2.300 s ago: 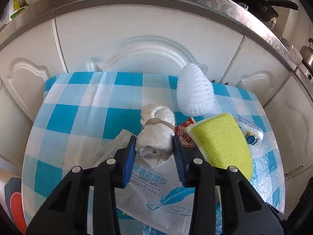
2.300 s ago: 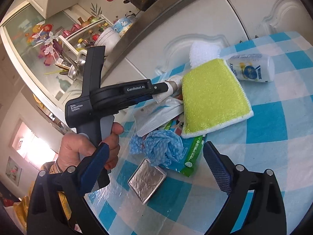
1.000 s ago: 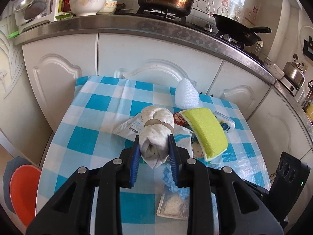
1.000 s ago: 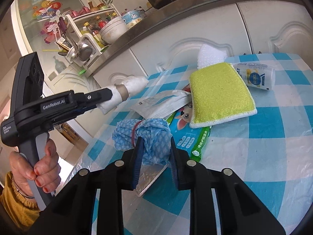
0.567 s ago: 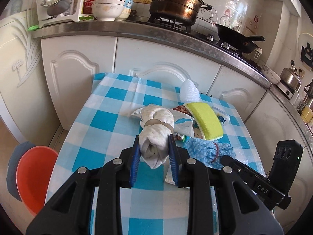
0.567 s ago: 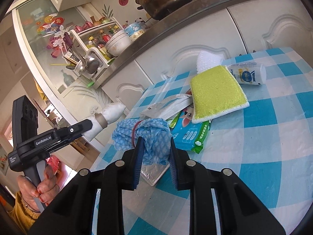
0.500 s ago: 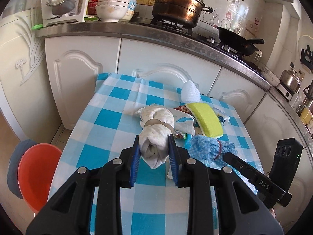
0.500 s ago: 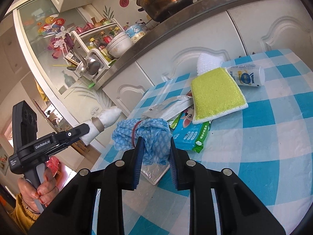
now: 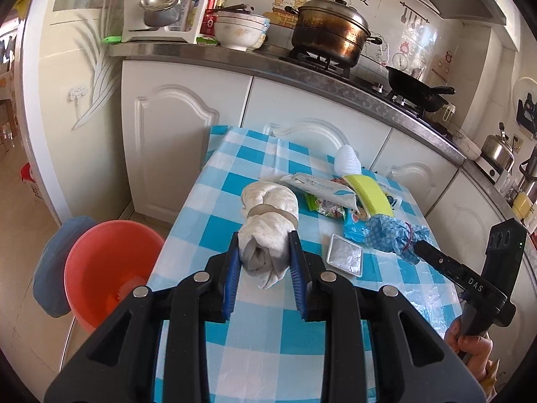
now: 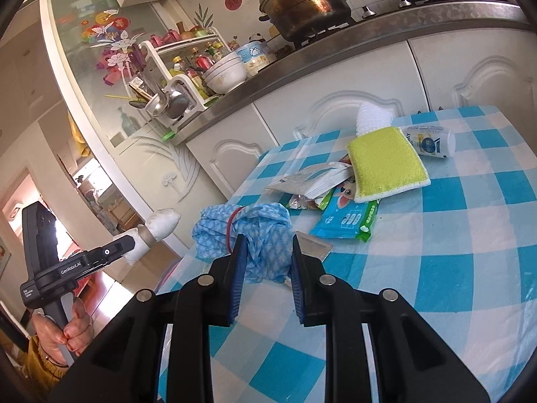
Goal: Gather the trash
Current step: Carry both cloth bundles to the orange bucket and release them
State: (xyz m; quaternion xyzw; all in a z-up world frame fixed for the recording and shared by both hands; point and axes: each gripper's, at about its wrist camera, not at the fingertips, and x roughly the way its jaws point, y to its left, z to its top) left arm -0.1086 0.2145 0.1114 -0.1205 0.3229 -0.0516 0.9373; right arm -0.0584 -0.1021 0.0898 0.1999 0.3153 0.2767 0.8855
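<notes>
White rolled cloth bundle point(image 9: 268, 215) and blue crumpled cloth bundle point(image 10: 255, 235), both lifted.
Left gripper point(image 9: 264, 262) clamps the white one near the orange plastic basin point(image 9: 107, 262); right gripper point(image 10: 265, 265) clamps the blue one above the blue-checked table point(image 10: 470, 252).

Blue cloth bundle point(image 10: 258, 235) between right hand-held gripper point(image 10: 265, 262) pads, above checkered table point(image 10: 470, 252).

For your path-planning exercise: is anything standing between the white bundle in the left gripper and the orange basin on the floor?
Nothing visible. The left gripper holds the white bundle over the table edge, and the orange basin sits open below and left of it, with only bare floor and air between.
</notes>
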